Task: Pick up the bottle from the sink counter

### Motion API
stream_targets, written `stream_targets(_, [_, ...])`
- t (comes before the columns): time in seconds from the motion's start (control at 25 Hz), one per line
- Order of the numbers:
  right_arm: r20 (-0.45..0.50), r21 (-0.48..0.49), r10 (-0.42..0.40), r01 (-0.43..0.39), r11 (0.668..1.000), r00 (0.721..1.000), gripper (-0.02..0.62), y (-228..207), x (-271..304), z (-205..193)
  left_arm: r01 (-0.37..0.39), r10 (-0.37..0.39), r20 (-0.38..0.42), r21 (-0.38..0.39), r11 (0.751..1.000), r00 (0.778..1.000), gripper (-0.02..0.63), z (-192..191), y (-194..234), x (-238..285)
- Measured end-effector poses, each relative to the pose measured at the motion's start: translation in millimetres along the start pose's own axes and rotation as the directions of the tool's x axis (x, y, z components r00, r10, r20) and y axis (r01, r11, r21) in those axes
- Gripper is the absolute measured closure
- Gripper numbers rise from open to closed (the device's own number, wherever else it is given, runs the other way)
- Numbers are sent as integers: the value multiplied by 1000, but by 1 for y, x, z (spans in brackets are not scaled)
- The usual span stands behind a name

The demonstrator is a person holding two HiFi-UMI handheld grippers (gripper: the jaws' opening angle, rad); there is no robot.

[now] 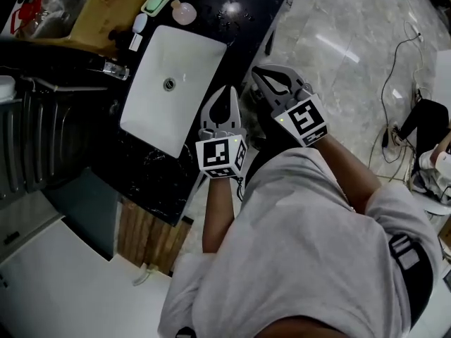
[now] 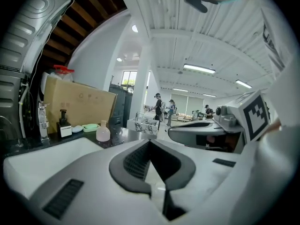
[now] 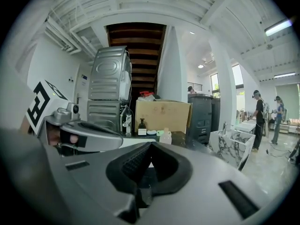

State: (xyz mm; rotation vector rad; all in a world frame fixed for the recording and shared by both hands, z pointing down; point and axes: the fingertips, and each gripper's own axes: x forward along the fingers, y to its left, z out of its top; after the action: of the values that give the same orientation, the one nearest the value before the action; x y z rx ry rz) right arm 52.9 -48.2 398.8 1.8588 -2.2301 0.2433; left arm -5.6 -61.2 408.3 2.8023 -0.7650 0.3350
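A pale pink, round-bellied bottle (image 1: 184, 11) stands on the black sink counter (image 1: 243, 20) at the far end, beyond the white basin (image 1: 176, 76). It also shows in the left gripper view (image 2: 102, 132) and the right gripper view (image 3: 165, 136). My left gripper (image 1: 227, 92) hovers over the counter's near right edge, jaws shut and empty. My right gripper (image 1: 259, 72) hangs beside it, just off the counter over the floor, jaws closed with nothing in them. Both grippers point toward the bottle from well short of it.
A green soap dish (image 1: 156, 1), a pale soap bar (image 1: 139, 22) and a dark pump bottle (image 2: 63, 125) line the counter's far end by a cardboard box (image 1: 99, 13). A chrome faucet (image 1: 113, 67) stands at the basin's left. Metal appliances (image 1: 35, 139) stand at the left. Cables (image 1: 402, 62) lie on the tiled floor.
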Motion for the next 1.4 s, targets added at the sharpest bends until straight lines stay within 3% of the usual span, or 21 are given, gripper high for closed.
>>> stream_targets(0.68, [-22, 75, 20, -18, 997, 1000, 586, -93, 104, -9, -32, 34, -100, 15, 999, 994, 594, 21, 84, 119])
stream_targets(1.0, [-68, 72, 84, -79, 994, 994, 586, -109, 151, -22, -55, 53, -160, -3, 999, 986, 594, 7, 113, 165])
stream_targets(1.12, [-67, 6, 127, -127, 992, 990, 586, -115, 166, -22, -70, 66, -166, -14, 997, 984, 594, 4, 126, 184])
stream_targets(1.4, [-73, 8, 214, -214, 977, 974, 586, -117, 209, -29, -138, 137, -176, 10, 990, 975, 594, 0, 160, 208])
